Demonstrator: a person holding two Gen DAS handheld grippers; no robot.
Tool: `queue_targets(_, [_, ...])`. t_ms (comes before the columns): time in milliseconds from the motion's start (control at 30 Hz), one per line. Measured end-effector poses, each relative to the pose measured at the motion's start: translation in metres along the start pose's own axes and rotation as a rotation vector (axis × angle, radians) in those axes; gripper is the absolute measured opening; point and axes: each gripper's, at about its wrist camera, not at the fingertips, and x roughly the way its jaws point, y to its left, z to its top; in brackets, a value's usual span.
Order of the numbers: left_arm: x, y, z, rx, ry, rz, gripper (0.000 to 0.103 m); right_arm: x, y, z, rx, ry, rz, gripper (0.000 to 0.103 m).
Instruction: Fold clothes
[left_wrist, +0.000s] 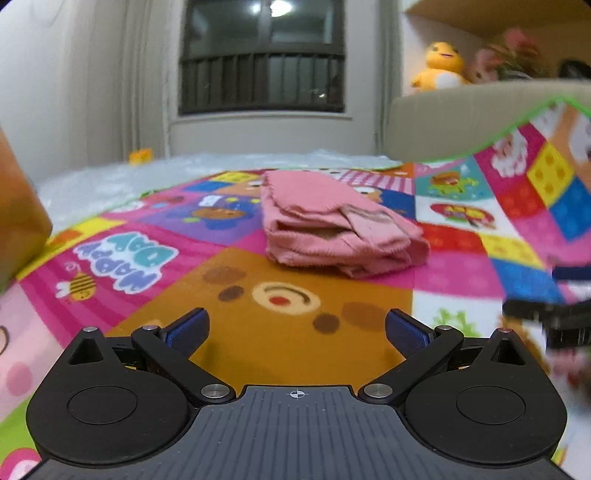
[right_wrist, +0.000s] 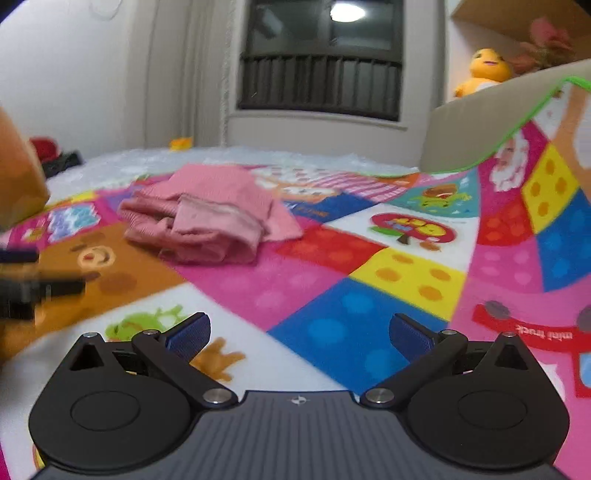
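A pink garment (left_wrist: 332, 229) lies folded into a compact bundle on a colourful patchwork play mat (left_wrist: 295, 306). In the right wrist view the same pink garment (right_wrist: 210, 218) sits to the upper left. My left gripper (left_wrist: 297, 328) is open, low over the mat, a short way in front of the bundle, with nothing between its blue pads. My right gripper (right_wrist: 299, 332) is also open and empty, over the mat (right_wrist: 369, 295) to the right of the garment. Each gripper shows blurred at the other view's edge: the right gripper (left_wrist: 561, 317) and the left gripper (right_wrist: 26, 288).
A brown box (left_wrist: 18, 214) stands at the left. The mat's right side curls up against a beige sofa (left_wrist: 461, 118), green-edged. A yellow plush toy (left_wrist: 439, 66) sits on a shelf. Bubble wrap (left_wrist: 147, 177) lies beyond the mat below a dark window (left_wrist: 262, 55).
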Motion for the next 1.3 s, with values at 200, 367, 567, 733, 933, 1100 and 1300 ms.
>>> queue_targets(200, [-0.012, 0.002, -0.008, -0.002, -0.102, 0.006, 0.103, -0.007, -0.005, -0.003, 0.032, -0.067, 0.021, 0.103])
queue_targets(367, [-0.015, 0.016, -0.008, -0.102, -0.121, 0.014, 0.103, -0.007, -0.003, -0.004, 0.023, -0.072, 0.018, 0.103])
queue_targets(567, [-0.013, 0.026, -0.008, -0.175, -0.105, 0.024, 0.103, -0.011, -0.002, -0.007, 0.021, -0.105, 0.003, 0.103])
queue_targets(733, [-0.017, 0.021, -0.011, -0.145, -0.114, 0.035, 0.103, -0.011, -0.007, -0.007, 0.050, -0.102, 0.014, 0.103])
queue_targets(933, [-0.019, 0.015, -0.014, -0.105, -0.120, 0.049, 0.103, -0.010, -0.008, -0.008, 0.062, -0.096, 0.010, 0.103])
queue_targets(1100, [-0.018, 0.016, -0.014, -0.106, -0.110, 0.046, 0.103, -0.012, -0.006, -0.008, 0.057, -0.104, 0.002, 0.103])
queue_targets(1300, [-0.018, 0.015, -0.015, -0.098, -0.107, 0.046, 0.103, -0.012, -0.008, -0.008, 0.067, -0.105, 0.005, 0.103])
